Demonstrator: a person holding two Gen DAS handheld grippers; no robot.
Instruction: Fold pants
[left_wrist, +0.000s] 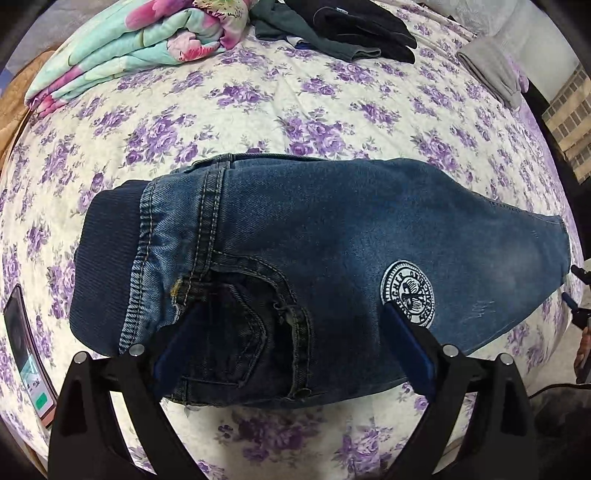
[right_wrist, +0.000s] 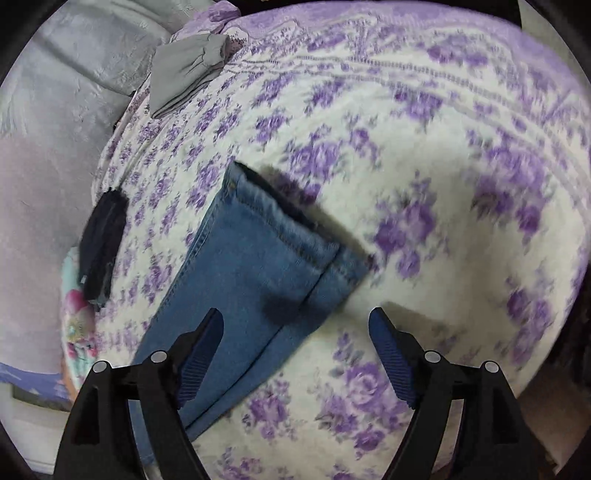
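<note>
Your left tool (left_wrist: 291, 325) is hovering wide open over the jeans (left_wrist: 314, 236) on the bed (left_wrist: 258, 110), showing the waistband and round patch (left_wrist: 408, 293) just ahead. Your right tool (right_wrist: 295, 332), also spread open and empty, is showing only the leg hems (right_wrist: 291, 218) ahead, its left finger over denim.

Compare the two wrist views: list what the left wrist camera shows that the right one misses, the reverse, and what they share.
Only the left wrist view shows the jeans' ribbed waistband, front pocket, round white patch and a phone at the bedspread's edge.

Only the right wrist view shows the leg hems, with the right gripper open above them.

Both show the purple-flowered bedspread, the folded grey garment, the dark clothes and the floral blanket. The left gripper is open too.
</note>
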